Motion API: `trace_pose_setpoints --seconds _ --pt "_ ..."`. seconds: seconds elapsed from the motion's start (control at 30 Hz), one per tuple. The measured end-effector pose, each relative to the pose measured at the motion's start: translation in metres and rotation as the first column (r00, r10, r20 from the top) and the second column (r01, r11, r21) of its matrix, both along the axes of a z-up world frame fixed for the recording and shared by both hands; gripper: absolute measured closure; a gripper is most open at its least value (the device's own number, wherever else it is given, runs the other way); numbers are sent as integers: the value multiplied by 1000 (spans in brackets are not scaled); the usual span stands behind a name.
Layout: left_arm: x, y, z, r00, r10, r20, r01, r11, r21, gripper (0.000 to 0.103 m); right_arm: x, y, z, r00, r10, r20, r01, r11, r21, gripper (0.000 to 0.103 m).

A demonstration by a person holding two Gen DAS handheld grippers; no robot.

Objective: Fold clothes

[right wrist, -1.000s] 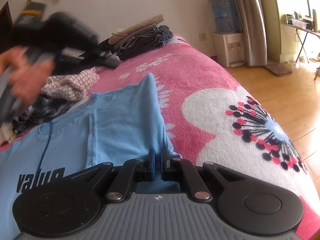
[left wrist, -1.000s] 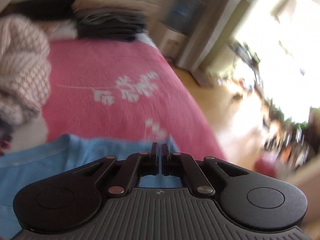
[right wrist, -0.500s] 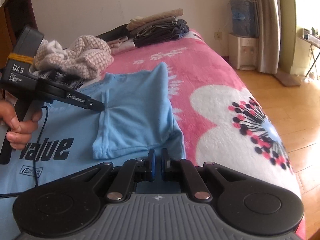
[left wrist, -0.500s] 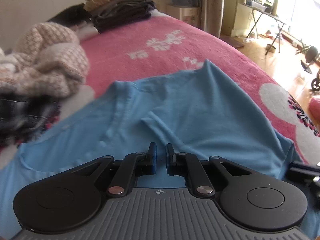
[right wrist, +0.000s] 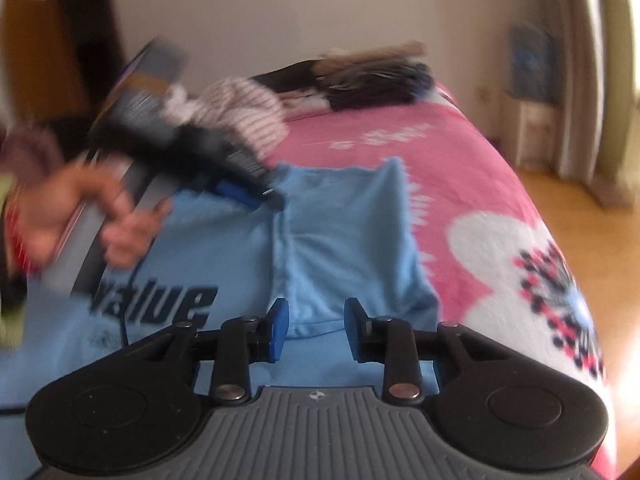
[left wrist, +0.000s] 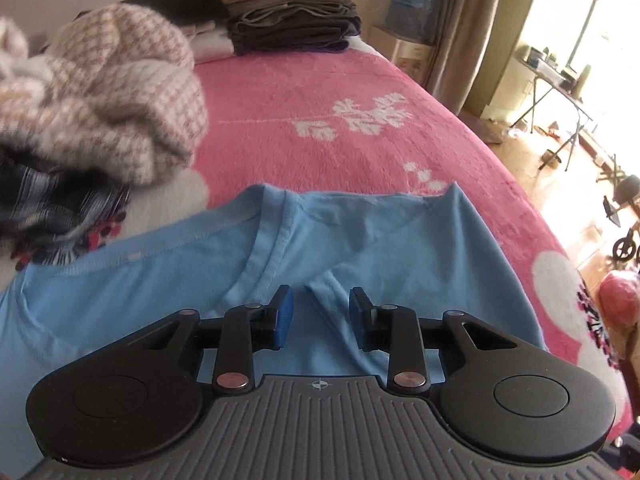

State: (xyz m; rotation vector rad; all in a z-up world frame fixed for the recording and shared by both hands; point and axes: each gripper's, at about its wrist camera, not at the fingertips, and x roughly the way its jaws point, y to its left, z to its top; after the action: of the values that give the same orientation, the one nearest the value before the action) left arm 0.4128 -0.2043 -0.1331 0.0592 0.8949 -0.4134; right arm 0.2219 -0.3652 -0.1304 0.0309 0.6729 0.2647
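Left gripper (left wrist: 320, 300) hangs over the blue T-shirt (left wrist: 400, 248), jaws opening, part-way apart, pads clear of the cloth; nothing gripped. Right gripper (right wrist: 316, 312) likewise: jaws opening, folded sleeve (right wrist: 340, 248) below the gap, not pinched. Shirt lies spread on the pink blanket (left wrist: 320, 92), neckline (left wrist: 264, 240) just ahead of left gripper, sleeve folded in over the body, "value" print (right wrist: 160, 304) beside it. In right wrist view, person's hand (right wrist: 72, 216) holds the left gripper's handle above the shirt; blurred. Beyond the shirt: crumpled checked knit (left wrist: 120, 96) w/ dark plaid cloth (left wrist: 52, 204) touching it; farther off, a stack of folded clothes (left wrist: 292, 20).
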Motion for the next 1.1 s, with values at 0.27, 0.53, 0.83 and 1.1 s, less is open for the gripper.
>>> trace_pose_setpoints --seconds 0.27,0.53,0.83,1.1 --pt "-3 -10 -8 998 -32 57 29 999 41 73 11 38 -10 987 160 -3 -158 969 -190 71" --pt "0 -2 -2 995 -30 98 28 999 14 73 8 46 -15 983 182 4 -176 953 -246 71" --pt "-1 -4 -10 995 -52 80 51 999 6 76 7 45 -15 985 173 15 -161 944 -289 72" --pt "-5 -5 -13 995 -35 99 35 999 4 93 3 55 -21 978 208 16 -189 914 -358 74"
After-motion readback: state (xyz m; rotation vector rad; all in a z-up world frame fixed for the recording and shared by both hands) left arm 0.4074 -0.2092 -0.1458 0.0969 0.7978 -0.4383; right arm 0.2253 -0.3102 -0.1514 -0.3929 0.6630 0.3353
